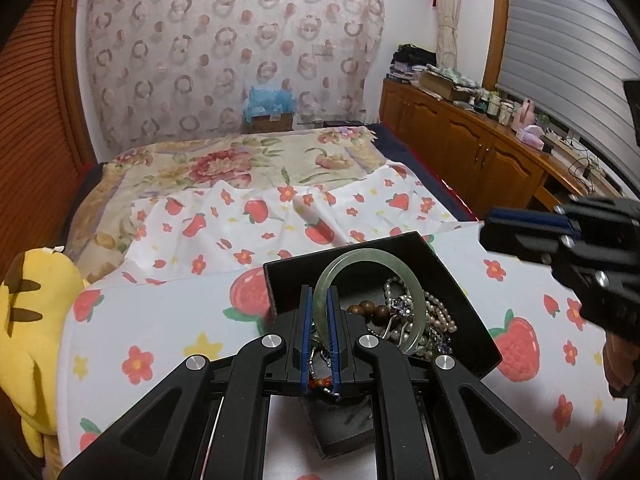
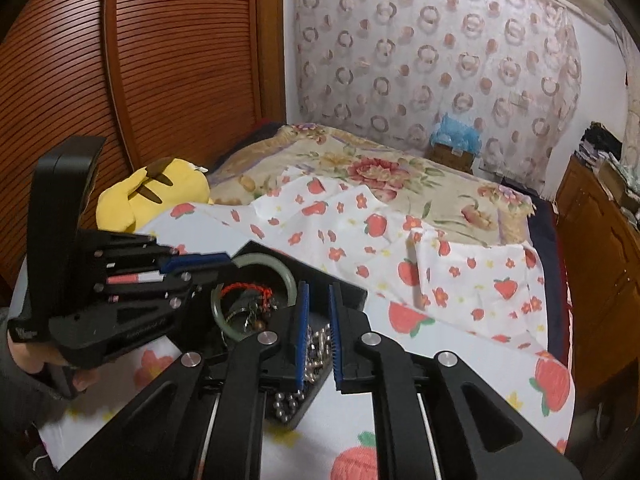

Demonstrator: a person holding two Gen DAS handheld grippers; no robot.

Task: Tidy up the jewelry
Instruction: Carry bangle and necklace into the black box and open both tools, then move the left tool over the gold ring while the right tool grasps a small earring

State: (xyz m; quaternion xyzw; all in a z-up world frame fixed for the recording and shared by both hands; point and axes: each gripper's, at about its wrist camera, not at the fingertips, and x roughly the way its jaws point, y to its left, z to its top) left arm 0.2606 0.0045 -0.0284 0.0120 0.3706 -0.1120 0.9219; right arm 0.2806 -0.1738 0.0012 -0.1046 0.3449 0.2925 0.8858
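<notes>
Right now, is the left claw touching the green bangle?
Touching. The left wrist view shows the left claw with both blue pads pressed against the green bangle, which stands tilted over the black box.

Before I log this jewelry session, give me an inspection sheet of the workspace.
Surface: strawberry-print cloth over the work surface.
Job's things: black box holding pearl strands, wooden beads; green bangle raised over it.
Clutter: yellow plush toy.
Grippers: left gripper shut on the bangle; right gripper slightly open over the box, nothing gripped.
Cables: wires on the wooden cabinet.
Surroundings: bed, patterned curtain.
</notes>
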